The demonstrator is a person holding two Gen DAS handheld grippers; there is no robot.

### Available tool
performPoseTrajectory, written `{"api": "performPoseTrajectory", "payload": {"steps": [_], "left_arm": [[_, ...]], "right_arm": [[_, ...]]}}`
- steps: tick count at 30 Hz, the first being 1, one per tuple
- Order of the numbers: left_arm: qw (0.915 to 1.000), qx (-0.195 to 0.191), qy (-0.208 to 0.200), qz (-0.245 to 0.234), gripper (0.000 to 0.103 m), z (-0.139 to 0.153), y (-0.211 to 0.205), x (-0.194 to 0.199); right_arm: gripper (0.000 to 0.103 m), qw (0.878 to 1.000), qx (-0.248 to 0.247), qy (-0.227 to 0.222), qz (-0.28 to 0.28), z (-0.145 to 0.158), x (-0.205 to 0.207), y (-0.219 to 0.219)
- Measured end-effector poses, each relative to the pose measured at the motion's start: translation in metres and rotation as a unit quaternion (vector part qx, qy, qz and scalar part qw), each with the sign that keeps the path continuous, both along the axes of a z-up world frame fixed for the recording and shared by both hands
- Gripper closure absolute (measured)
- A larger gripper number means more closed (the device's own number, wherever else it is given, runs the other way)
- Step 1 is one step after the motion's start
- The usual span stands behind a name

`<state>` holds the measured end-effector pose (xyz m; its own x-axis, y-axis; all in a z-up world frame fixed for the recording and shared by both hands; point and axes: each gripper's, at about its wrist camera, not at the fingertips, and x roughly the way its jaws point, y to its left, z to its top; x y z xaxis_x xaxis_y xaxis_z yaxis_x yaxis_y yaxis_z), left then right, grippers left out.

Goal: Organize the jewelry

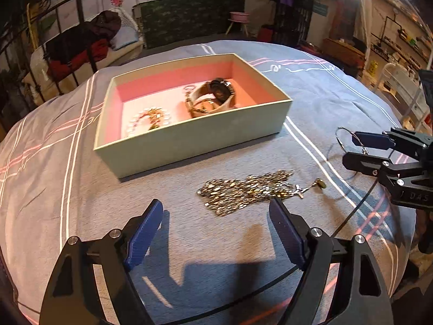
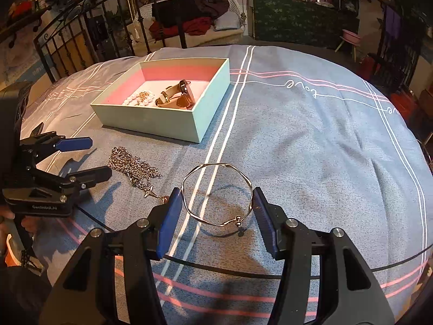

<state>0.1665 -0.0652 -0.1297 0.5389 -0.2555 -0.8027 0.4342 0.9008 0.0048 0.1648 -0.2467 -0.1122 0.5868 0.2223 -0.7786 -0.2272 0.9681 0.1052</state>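
Right tongs (image 2: 213,214) of mine clamp the bangle (image 2: 216,193); left tongs (image 1: 216,224) stand open above the chain necklace (image 1: 249,192).

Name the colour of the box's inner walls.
Pink inside the box, with a pale green outside; the left wrist view shows it best.

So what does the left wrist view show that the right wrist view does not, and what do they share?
Only the left wrist view shows the left gripper from behind, open above the chain necklace, with nothing between its pads.

Only the right wrist view shows the thin bangle as a whole ring, held between the pads of the right gripper and raised above its shadow on the bedcover.

Both show the green box, with the watch and pearl bracelet inside, and the necklace outside it.
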Motion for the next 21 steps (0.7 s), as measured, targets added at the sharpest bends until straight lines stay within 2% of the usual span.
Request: {"api": "performPoseTrajectory", "payload": {"steps": [3, 5, 8, 14, 16, 21], "left_arm": [[0.9989, 0.025, -0.012, -0.038, 0.032, -0.003, -0.021, -0.004], [0.9985, 0.024, -0.014, -0.048, 0.032, -0.003, -0.024, -0.005], [0.9989, 0.014, -0.009, -0.044, 0.032, -0.001, -0.019, -0.005], [0.9998, 0.017, 0.002, -0.006, 0.032, -0.007, 0.005, -0.002], [0.9999, 0.004, 0.013, 0.000, 0.032, -0.009, 0.009, 0.000], [0.9999, 0.008, 0.006, 0.007, 0.034, -0.010, 0.010, 0.001]], "right_arm": [[0.049, 1.000, 0.006, -0.001, 0.000, 0.000, -0.002, -0.002], [0.049, 1.000, 0.010, 0.000, 0.001, 0.000, -0.003, -0.002], [0.049, 1.000, 0.016, 0.000, 0.007, -0.001, -0.003, 0.001], [0.049, 0.999, 0.014, -0.004, 0.033, -0.002, 0.001, 0.022], [0.049, 0.999, 0.010, -0.001, 0.039, -0.003, 0.002, 0.028], [0.049, 0.999, 0.012, 0.004, 0.052, -0.007, 0.004, 0.041]]}}
